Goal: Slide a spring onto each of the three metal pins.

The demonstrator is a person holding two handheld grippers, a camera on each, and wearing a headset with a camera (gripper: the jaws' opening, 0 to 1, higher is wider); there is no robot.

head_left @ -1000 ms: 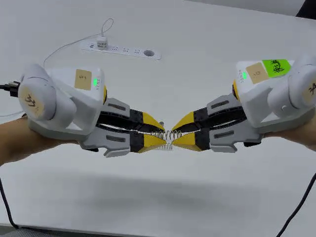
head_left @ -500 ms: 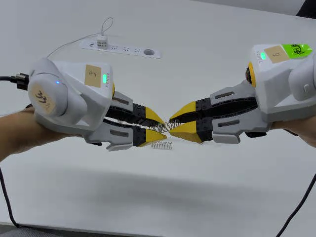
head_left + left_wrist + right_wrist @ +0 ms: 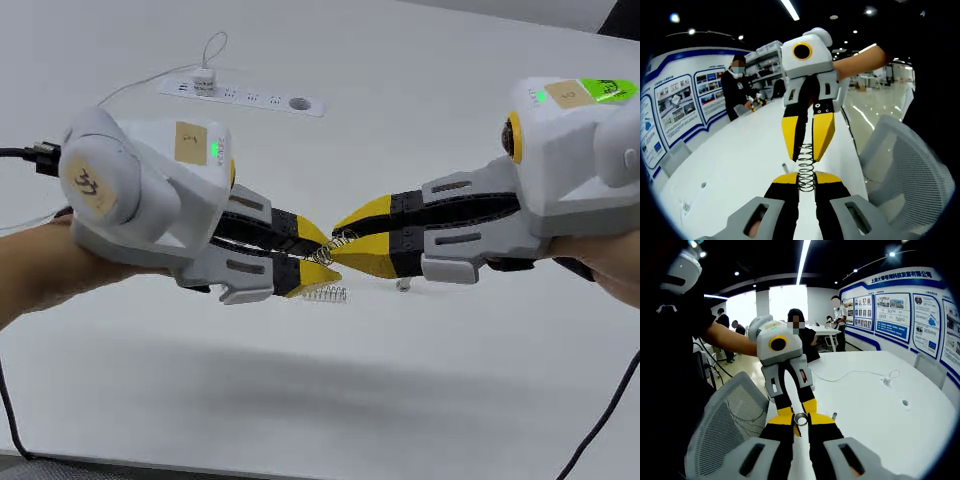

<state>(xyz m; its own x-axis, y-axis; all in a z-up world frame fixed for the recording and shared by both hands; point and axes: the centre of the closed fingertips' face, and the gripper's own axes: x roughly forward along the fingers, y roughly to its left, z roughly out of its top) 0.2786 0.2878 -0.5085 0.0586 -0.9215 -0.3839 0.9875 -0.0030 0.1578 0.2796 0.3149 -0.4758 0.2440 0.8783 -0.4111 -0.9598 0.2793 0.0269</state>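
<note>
**Now the two grippers are crowding together over a shortening spring**

From the head view, the right gripper (image 3: 338, 240) is pressing further toward the left gripper (image 3: 324, 257) than half a second ago. Their yellow tips are now almost meeting, and both are riding clear of the table (image 3: 420, 130). The spring (image 3: 329, 250) between them is showing shorter than before, which I judge to mean it is being pushed along a pin inside the left jaws, though no pin is showing there. A spare spring (image 3: 325, 294) is lying on the table just below the tips. A small upright metal piece (image 3: 403, 285), probably another pin, is standing under the right gripper. So the task is looking early, with this spring only partly seated.

From the left gripper view, the left gripper (image 3: 806, 180) is keeping its jaws narrow, pinching the near end of the spring (image 3: 806, 170). The right gripper (image 3: 805, 156) is coming down from above, its tips nipping the far end.

From the right gripper view, the right gripper (image 3: 801, 421) is holding its jaws close around the spring (image 3: 800, 418), which is showing end-on as a ring. The left gripper (image 3: 797, 412) is pointing straight back at it. The upright metal piece (image 3: 834, 416) is standing just beside the right jaw.
</note>
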